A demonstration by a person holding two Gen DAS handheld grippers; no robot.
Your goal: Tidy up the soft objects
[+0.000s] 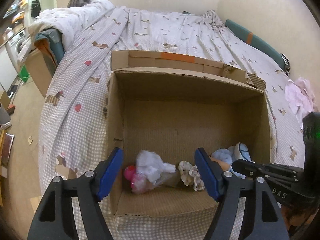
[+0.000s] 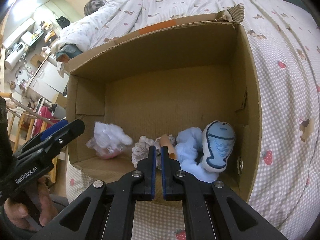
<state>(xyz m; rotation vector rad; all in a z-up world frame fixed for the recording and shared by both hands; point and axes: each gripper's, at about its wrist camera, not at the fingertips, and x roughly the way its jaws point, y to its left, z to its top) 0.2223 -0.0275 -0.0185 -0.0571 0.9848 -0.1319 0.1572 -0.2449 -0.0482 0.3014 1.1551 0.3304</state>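
An open cardboard box [image 1: 188, 120] sits on a bed covered by a checked sheet [image 1: 160, 30] printed with dogs and strawberries, its soft contents gathered along the near wall. From left to right lie a pink toy [image 1: 130, 173] under a clear bag, a white fluffy toy [image 1: 152, 164], a cream frilly cloth [image 1: 189, 173], a pale blue plush [image 2: 190, 150] and, upright against the right wall, a blue fish cushion [image 2: 218, 146]. The left hand-held gripper [image 1: 159, 174] hangs over the near edge with its blue-padded jaws spread wide, holding nothing, the white toy and the cloth showing between them. The right hand-held gripper [image 2: 158, 172] points into the box with its jaws drawn nearly together, a narrow gap left and nothing caught in it; its tips lie just before the frilly cloth. A pink garment [image 1: 300, 98] lies on the sheet to the right of the box, well apart from it.
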